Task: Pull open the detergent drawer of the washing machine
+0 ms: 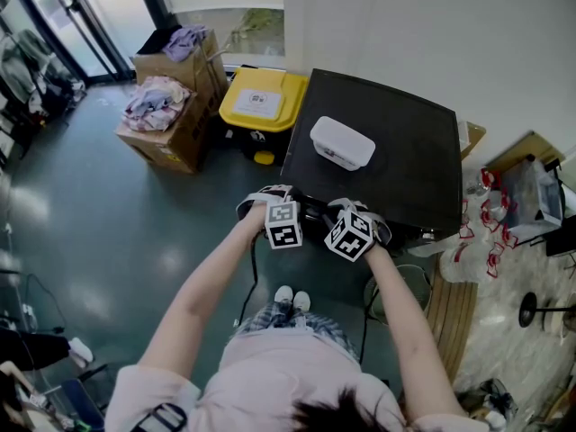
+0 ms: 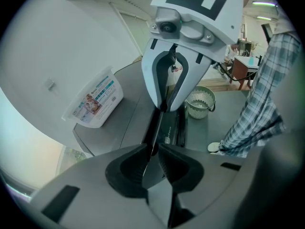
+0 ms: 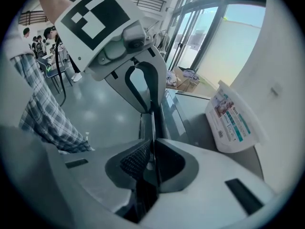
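Observation:
The black washing machine (image 1: 405, 151) stands against the wall with a white detergent box (image 1: 342, 142) on its top. Both grippers sit side by side at its front edge. My left gripper (image 1: 268, 198) and right gripper (image 1: 358, 211) face each other along a thin dark panel edge, apparently the drawer's front. In the left gripper view the left gripper (image 2: 153, 149) pinches that edge (image 2: 157, 123), with the right gripper (image 2: 167, 106) clamped on it beyond. In the right gripper view the right gripper (image 3: 151, 151) is shut on the same edge (image 3: 152, 125). The drawer's inside is hidden.
A yellow-lidded bin (image 1: 261, 102) and cardboard boxes of clothes (image 1: 166, 120) stand left of the machine. A wire basket (image 2: 200, 103) sits on the floor by the person's feet (image 1: 292, 297). Bags and clutter (image 1: 504, 214) lie at the right.

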